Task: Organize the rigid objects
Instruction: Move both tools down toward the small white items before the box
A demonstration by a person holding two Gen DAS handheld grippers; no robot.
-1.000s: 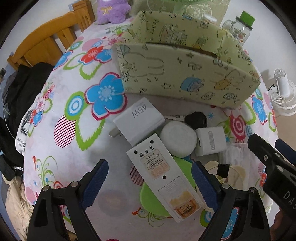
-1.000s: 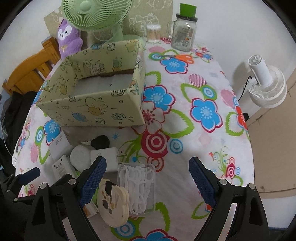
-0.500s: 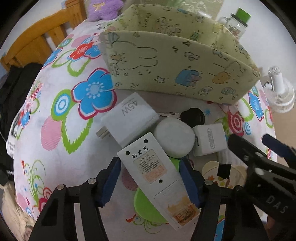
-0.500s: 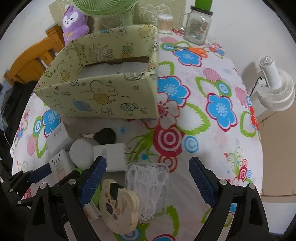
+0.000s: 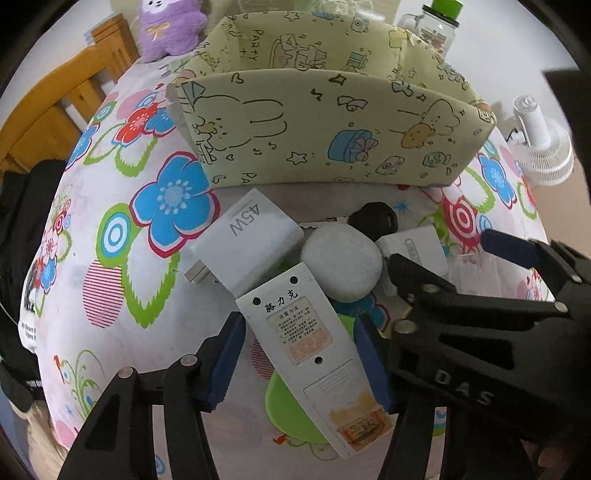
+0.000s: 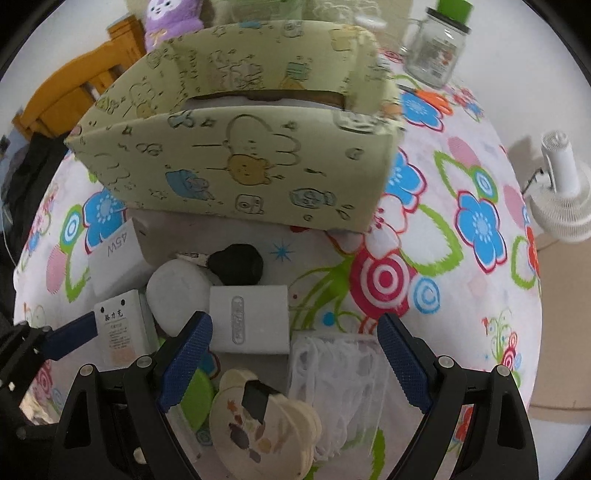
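A long white labelled box (image 5: 303,343) lies on a green disc (image 5: 291,406), and my left gripper (image 5: 299,350) is closing on it, blue pads against both long sides. Beside it lie a white 45W charger (image 5: 255,240), a round white case (image 5: 341,258), a black key (image 5: 373,218) and a small white charger (image 6: 249,319). My right gripper (image 6: 295,354) hangs open over a clear box of floss picks (image 6: 336,373) and a cream round piece (image 6: 258,421), touching neither. The patterned cardboard box (image 6: 240,158) stands open just behind the pile.
A glass jar with a green lid (image 6: 432,48) and orange scissors (image 6: 432,99) sit at the table's far end. A white fan (image 6: 561,199) stands off the right edge. A wooden chair (image 5: 55,110) and a purple plush (image 5: 170,26) are at the far left.
The left jaws have come in from wide open onto the sides of the long white box. The right gripper has sunk closer to the pile, still open.
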